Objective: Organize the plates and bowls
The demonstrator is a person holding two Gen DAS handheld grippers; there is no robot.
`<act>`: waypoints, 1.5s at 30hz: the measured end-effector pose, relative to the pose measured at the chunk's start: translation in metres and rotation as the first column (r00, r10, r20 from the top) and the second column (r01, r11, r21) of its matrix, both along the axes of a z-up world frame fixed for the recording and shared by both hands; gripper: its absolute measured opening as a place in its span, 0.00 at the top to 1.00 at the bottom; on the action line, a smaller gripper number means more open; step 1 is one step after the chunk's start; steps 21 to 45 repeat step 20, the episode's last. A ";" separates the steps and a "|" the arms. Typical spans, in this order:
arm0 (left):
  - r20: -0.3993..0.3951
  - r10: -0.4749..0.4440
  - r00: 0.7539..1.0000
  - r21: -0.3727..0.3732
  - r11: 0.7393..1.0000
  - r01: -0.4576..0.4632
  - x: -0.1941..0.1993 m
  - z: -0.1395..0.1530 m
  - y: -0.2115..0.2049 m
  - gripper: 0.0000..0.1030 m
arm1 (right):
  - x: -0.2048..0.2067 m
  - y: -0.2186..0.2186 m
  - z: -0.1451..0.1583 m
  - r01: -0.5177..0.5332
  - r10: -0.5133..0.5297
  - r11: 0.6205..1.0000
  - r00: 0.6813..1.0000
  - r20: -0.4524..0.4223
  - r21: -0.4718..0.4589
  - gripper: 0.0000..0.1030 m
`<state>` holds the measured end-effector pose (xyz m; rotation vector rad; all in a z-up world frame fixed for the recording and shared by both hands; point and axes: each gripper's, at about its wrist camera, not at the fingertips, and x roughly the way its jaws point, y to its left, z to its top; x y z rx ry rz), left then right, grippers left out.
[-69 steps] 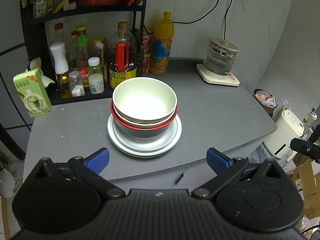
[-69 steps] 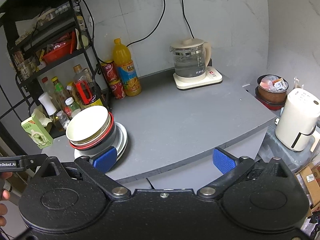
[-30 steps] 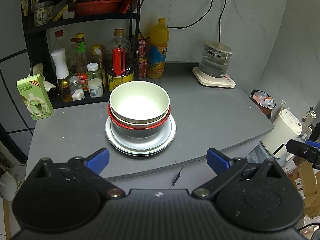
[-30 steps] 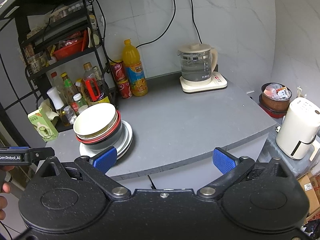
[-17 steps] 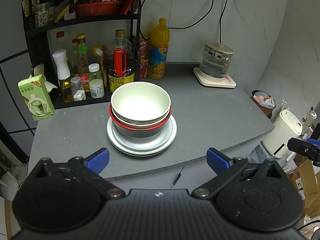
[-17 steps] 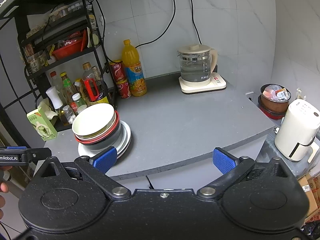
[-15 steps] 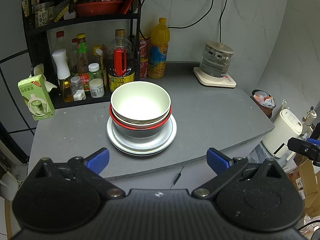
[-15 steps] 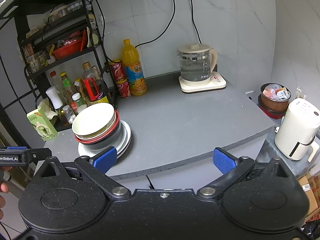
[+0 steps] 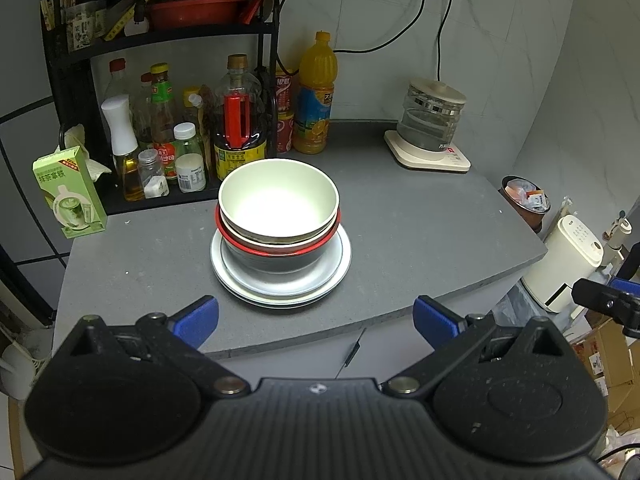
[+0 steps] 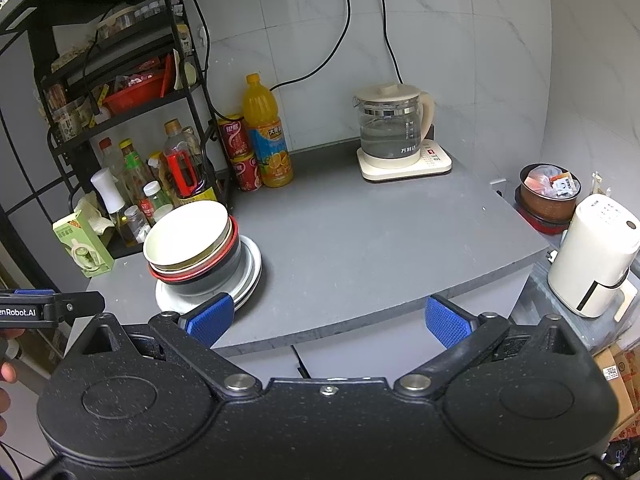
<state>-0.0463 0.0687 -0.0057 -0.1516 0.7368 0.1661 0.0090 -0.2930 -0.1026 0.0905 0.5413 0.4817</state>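
Observation:
A cream bowl sits nested on top of a red-rimmed dark bowl, and both stand on stacked pale plates on the grey counter. My left gripper is open and empty, held back off the counter's front edge, facing the stack. My right gripper is also open and empty, off the front edge, with the stack ahead to its left. The left gripper's body shows at the left edge of the right wrist view.
A black rack with several bottles stands at the back left, beside a green carton, an orange juice bottle and red cans. A glass kettle on its base is at the back right. A white appliance stands below the counter's right edge.
Both grippers drew back slightly from the counter early on, so the stack looks a little smaller; over the last half second nothing visibly moved. Both stayed open.

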 end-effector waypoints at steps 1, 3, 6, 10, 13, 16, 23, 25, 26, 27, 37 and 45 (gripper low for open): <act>0.000 0.000 1.000 0.001 1.000 0.000 0.000 0.000 0.000 0.01 | 0.000 0.000 0.000 -0.001 0.001 1.000 1.000 0.001 0.001 0.00; -0.002 0.000 1.000 0.002 1.000 0.000 0.000 0.000 -0.001 0.01 | 0.000 0.000 -0.001 -0.003 0.003 1.000 1.000 0.001 0.001 0.00; -0.006 0.000 1.000 0.002 1.000 0.000 -0.001 0.000 -0.002 0.01 | -0.001 0.001 -0.003 -0.005 0.005 1.000 1.000 -0.005 0.004 0.00; -0.004 0.000 1.000 0.000 1.000 0.000 0.000 0.000 0.000 0.01 | -0.001 0.001 -0.003 -0.005 0.005 1.000 1.000 -0.005 0.004 0.00; -0.004 -0.001 1.000 0.000 1.000 0.001 0.000 0.000 0.001 0.01 | -0.001 0.002 -0.005 -0.005 0.005 1.000 1.000 -0.011 0.006 0.00; -0.010 0.000 1.000 0.000 1.000 0.000 0.000 -0.001 0.002 0.01 | 0.000 0.004 -0.006 -0.006 0.006 1.000 1.000 -0.017 0.004 0.00; -0.019 0.002 1.000 -0.009 1.000 -0.002 0.002 -0.004 0.005 0.01 | 0.003 0.005 -0.007 -0.004 0.004 1.000 1.000 -0.021 0.002 0.00; -0.019 0.002 1.000 -0.009 1.000 -0.002 0.002 -0.004 0.005 0.01 | 0.003 0.005 -0.007 -0.004 0.004 1.000 1.000 -0.021 0.002 0.00; -0.019 0.002 1.000 -0.009 1.000 -0.002 0.002 -0.004 0.005 0.01 | 0.003 0.005 -0.007 -0.004 0.004 1.000 1.000 -0.021 0.002 0.00; -0.019 0.002 1.000 -0.009 1.000 -0.002 0.002 -0.004 0.005 0.01 | 0.003 0.005 -0.007 -0.004 0.004 1.000 1.000 -0.021 0.002 0.00; -0.019 0.002 1.000 -0.009 1.000 -0.002 0.002 -0.004 0.005 0.01 | 0.003 0.005 -0.007 -0.004 0.004 1.000 1.000 -0.021 0.002 0.00; -0.019 0.002 1.000 -0.009 1.000 -0.002 0.002 -0.004 0.005 0.01 | 0.003 0.005 -0.007 -0.004 0.004 1.000 1.000 -0.021 0.002 0.00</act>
